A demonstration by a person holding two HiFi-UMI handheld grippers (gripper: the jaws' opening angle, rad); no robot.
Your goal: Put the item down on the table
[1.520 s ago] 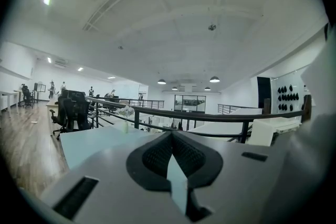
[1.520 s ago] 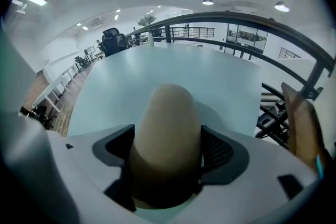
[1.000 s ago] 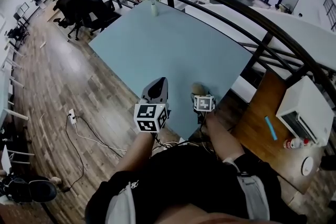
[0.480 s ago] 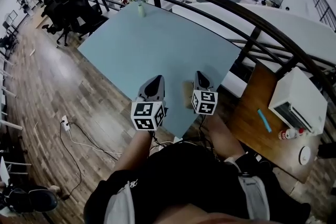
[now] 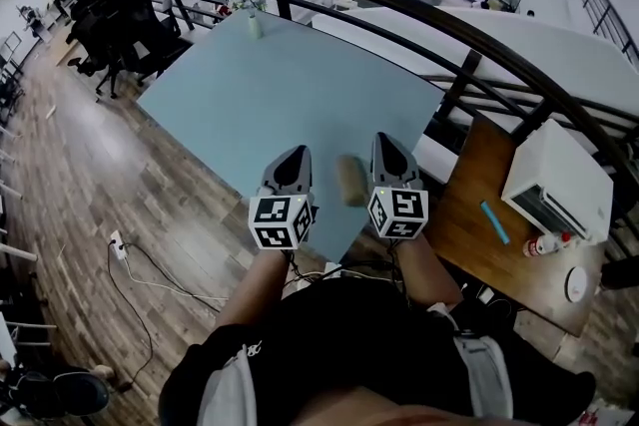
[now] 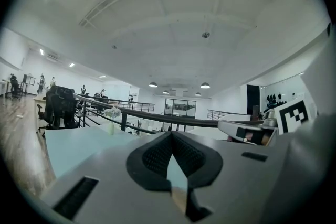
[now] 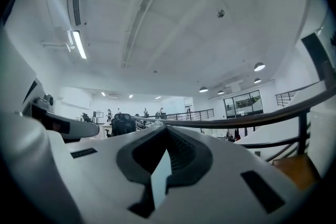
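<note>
A small tan item point(image 5: 350, 181) lies on the light blue table point(image 5: 280, 85) close to its near edge. It sits between my two grippers, and neither touches it. My left gripper point(image 5: 296, 157) hovers just left of the item, its jaws closed together with nothing in them. Just right of the item, my right gripper point(image 5: 385, 145) is also shut and empty. In the left gripper view the left gripper point(image 6: 171, 136) points level across the table, and a tan sliver shows low in the gap. The right gripper point(image 7: 167, 131) in its own view faces the railing and ceiling.
A vase of flowers point(image 5: 252, 10) stands at the table's far corner. A dark railing point(image 5: 449, 25) curves behind the table. To the right, a wooden side table point(image 5: 469, 214) carries a white oven point(image 5: 559, 180) and a blue stick point(image 5: 493, 221). A cable and power strip point(image 5: 118, 244) lie on the floor.
The right gripper drew back from the tan item and rose, leaving it lying on the table. Both grippers now sit higher and closer to my body.
</note>
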